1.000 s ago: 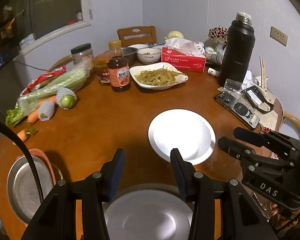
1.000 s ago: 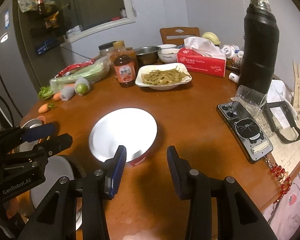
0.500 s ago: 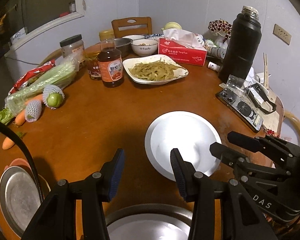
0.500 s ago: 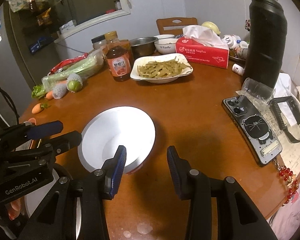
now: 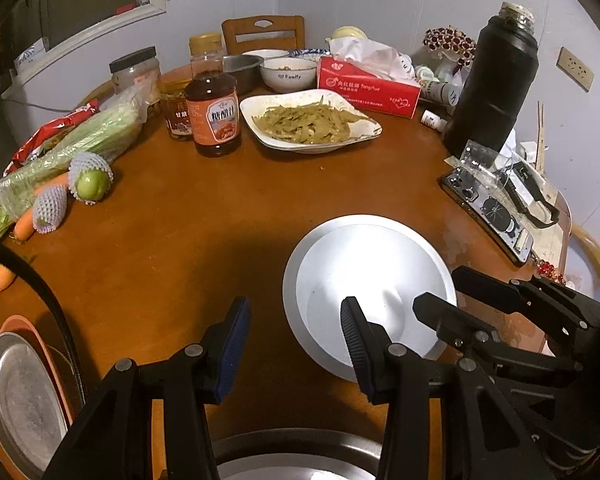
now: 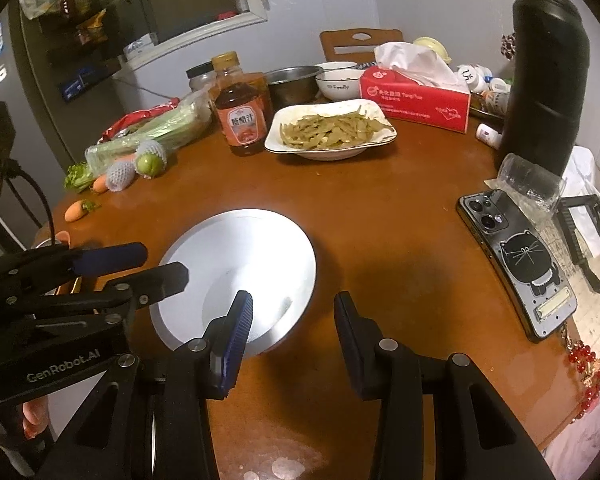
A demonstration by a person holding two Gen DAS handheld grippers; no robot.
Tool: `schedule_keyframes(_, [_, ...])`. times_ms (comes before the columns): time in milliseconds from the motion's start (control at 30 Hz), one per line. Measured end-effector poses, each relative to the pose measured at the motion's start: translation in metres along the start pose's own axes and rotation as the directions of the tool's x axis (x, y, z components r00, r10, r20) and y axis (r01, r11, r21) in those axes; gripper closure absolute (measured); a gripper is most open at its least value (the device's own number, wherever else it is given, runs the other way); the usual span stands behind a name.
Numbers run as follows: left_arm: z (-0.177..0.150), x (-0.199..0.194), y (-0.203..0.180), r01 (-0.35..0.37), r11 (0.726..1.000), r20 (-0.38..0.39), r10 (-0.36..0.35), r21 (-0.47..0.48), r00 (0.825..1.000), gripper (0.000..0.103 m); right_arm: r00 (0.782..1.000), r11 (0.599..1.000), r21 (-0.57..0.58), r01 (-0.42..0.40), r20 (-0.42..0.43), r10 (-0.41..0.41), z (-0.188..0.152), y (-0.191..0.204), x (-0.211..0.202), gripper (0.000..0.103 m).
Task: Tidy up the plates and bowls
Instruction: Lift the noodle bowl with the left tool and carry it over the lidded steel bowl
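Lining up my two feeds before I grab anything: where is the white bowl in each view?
Left wrist: white bowl lower right of centre, between the left gripper and right gripper.
Right wrist: white bowl lower left of centre.
Shared landmark: bean plate straight beyond it.

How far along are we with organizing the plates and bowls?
Early. Neither the left gripper nor the right gripper holds anything; both are open at the white bowl, which sits loose on the table. A metal plate already rests on an orange one at the left edge.
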State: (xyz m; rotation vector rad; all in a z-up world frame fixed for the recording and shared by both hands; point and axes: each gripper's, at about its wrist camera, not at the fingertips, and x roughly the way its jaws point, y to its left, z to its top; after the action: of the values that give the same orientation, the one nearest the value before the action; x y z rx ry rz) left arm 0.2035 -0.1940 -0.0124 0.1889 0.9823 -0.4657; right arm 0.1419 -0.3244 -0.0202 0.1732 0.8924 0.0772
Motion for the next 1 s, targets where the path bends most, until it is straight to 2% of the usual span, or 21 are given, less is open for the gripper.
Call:
schedule_keyframes(167, [0.000, 0.011, -0.001, -0.041, 0.999, -0.036, 0.041, -0.002, 0.998, 0.056, 1.000, 1.000, -0.016, -0.014, -0.011, 0.014, -0.001, 0.004, 0.007, 0.062])
schedule_keyframes(333, [-0.001, 0.019, 0.000, -0.001, 1.000, -0.063, 0.001, -0.012, 0.998, 0.057, 1.000, 0.999, -0.031, -0.020, -0.006, 0.020, 0.000, 0.007, 0.009, 0.070])
schedule_keyframes(467, [-0.001, 0.022, -0.004, 0.027, 1.000, -0.070, -0.027, -0.001, 0.997, 0.068, 1.000, 0.999, -0.036, -0.023, -0.003, 0.023, 0.000, 0.006, 0.009, 0.072])
schedule_keyframes(567, [-0.001, 0.019, -0.007, 0.023, 1.000, -0.062, -0.022, 0.014, 0.998, 0.071, 1.000, 0.998, -0.049, -0.028, 0.002, 0.029, 0.000, 0.008, 0.008, 0.074])
schedule_keyframes(767, [-0.002, 0.004, -0.005, 0.025, 1.000, -0.028, -0.025, 0.006, 0.999, 0.071, 0.999, 0.998, -0.057, -0.041, 0.019, 0.042, 0.001, 0.013, -0.001, 0.074])
schedule_keyframes(1000, [-0.006, -0.024, -0.003, -0.004, 1.000, 0.022, 0.004, 0.006, 1.000, 0.072, 0.996, 0.996, -0.078, -0.052, 0.063, 0.057, 0.003, 0.025, -0.021, 0.074])
